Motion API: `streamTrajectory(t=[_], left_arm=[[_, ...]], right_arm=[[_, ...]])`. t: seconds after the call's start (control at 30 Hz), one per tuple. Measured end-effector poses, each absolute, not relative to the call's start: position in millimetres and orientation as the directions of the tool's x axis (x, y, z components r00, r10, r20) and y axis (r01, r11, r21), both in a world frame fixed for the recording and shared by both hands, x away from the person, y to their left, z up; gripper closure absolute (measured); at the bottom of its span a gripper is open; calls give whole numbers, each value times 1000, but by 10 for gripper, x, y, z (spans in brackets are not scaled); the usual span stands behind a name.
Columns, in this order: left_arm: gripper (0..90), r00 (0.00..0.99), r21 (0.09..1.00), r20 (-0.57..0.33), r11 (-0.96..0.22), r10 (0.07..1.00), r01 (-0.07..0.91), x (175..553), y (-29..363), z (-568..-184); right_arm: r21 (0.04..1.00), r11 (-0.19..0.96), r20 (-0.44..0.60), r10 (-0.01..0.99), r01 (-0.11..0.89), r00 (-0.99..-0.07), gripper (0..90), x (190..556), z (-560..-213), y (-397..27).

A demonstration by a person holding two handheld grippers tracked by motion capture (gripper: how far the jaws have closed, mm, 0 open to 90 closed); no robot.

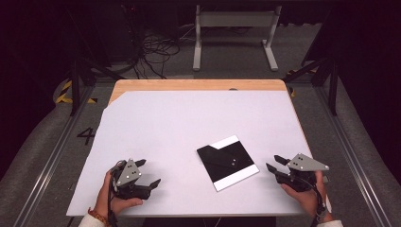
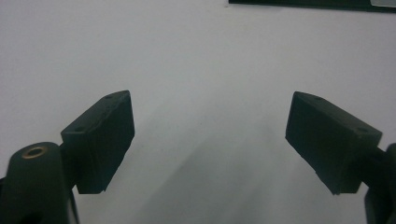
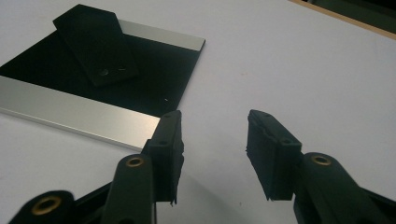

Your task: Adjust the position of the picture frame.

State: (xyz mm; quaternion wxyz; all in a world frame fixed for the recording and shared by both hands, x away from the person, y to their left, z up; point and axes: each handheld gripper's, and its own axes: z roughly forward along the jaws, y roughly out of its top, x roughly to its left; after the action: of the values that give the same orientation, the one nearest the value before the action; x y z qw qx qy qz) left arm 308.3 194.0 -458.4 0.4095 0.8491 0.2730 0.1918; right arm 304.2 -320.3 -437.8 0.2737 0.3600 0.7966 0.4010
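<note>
Hands rest at the near edge of the table, one gripper in each. At near left, the left gripper sits low over the white sheet with its jaws spread wide and nothing between them; in the left gripper view its pads frame bare white surface, with a dark edge of the plate just visible at the top. At near right, the right gripper points toward the middle, its jaws parted about halfway and empty, apart from any object.

Between the two, a little farther in and right of centre, lies the black-and-silver plate, flat and turned at an angle. In the right gripper view a smaller black flat piece lies on top of it, touching it, and the plate's silver corner is just beside the right gripper's left pad.

Judging by this, the work stands at the approach: neither tool has taken hold. The next move likely calls for the right gripper to ease forward onto the plate's near edge, staying low, since such a thin flat object offers little to pinch.

Beyond the table lie floor, cables and a white frame.
</note>
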Motion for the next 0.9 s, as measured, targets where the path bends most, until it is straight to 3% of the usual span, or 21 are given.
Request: streamTrajectory(t=[0.33, 0.5, 0.57, 0.6, 0.63, 0.73, 0.9], left_arm=[[216, 783, 789, 103, -530, 613, 311, 3104, 1885, -4602], [292, 804, 784, 94, -542, 587, 304, 3107, 1845, -4600], [386, 820, 780, 88, -551, 566, 296, 3108, 1814, -4595], [478, 822, 779, 86, -552, 563, 297, 3107, 1801, -4594], [478, 827, 777, 87, -558, 555, 293, 3112, 1785, -4589], [685, 843, 767, 78, -572, 532, 290, 3128, 1736, -4583], [877, 857, 744, 50, -591, 513, 310, 3207, 1656, -4593]], right_arm=[[828, 421, -137, 793, 371, -594, 631, 3106, -4414, -3198], [824, 423, -128, 787, 377, -603, 694, 3129, -4430, -3178], [822, 423, -122, 786, 382, -606, 725, 3146, -4436, -3166], [818, 424, -118, 784, 388, -609, 753, 3161, -4443, -3152], [818, 424, -118, 784, 388, -609, 753, 3161, -4443, -3152], [811, 434, -116, 777, 393, -619, 797, 3187, -4455, -3113], [791, 457, -119, 768, 408, -629, 854, 3232, -4487, -3046]])
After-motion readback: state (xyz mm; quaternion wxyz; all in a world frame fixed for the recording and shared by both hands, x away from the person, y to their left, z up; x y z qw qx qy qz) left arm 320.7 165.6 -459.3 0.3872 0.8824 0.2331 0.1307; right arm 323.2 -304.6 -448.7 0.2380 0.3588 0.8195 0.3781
